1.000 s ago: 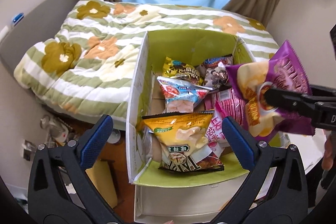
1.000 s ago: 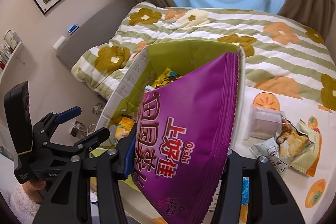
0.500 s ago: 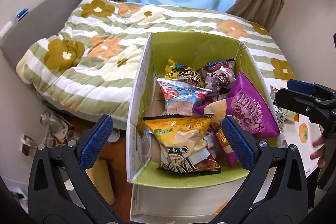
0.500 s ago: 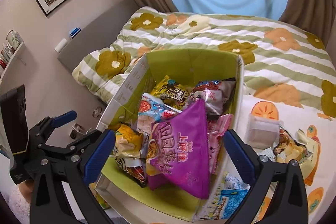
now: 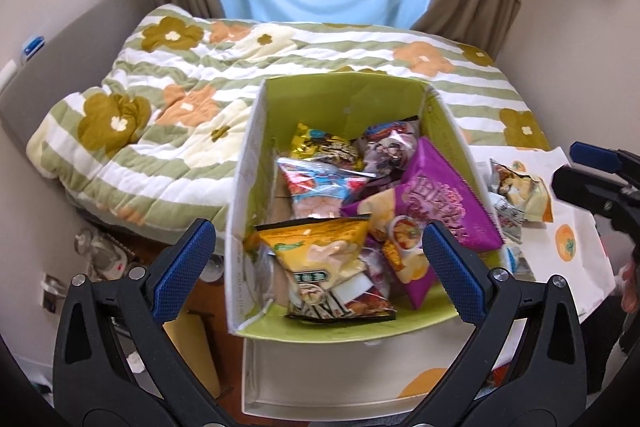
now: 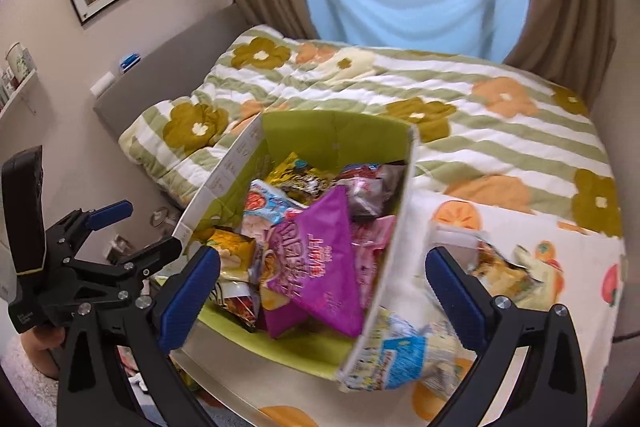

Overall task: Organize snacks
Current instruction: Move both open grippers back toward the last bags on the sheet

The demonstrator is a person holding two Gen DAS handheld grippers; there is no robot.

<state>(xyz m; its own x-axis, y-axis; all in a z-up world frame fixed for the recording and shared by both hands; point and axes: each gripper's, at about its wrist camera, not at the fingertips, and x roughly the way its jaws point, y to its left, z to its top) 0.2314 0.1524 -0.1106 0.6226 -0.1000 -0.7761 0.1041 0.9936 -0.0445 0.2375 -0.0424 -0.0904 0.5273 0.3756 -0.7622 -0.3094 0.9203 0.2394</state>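
Purple foil marks the largest snack in the scene: a purple chip bag lies tilted on top of the pile inside the green-lined box, toward the box's right wall in the left wrist view and near the centre of the frame in the right wrist view. Just left of it sit a yellow snack bag at the near end, a blue and red packet in the middle, and a gold packet with a dark wrapped snack at the far end.

Both claws are spread wide with nothing between their blue pads. The left claw hangs over the near end of the box, seen again at the lower left of the right wrist view. The right claw frames the box's right wall, with one pad over the box and the other over the persimmon-print surface; it also shows at the right edge of the left wrist view.

Loose on that surface, right of the box, lie a torn green snack packet, a clear plastic cup and a blue and white packet touching the box's near corner. Behind the box is a bed with a flowered quilt.
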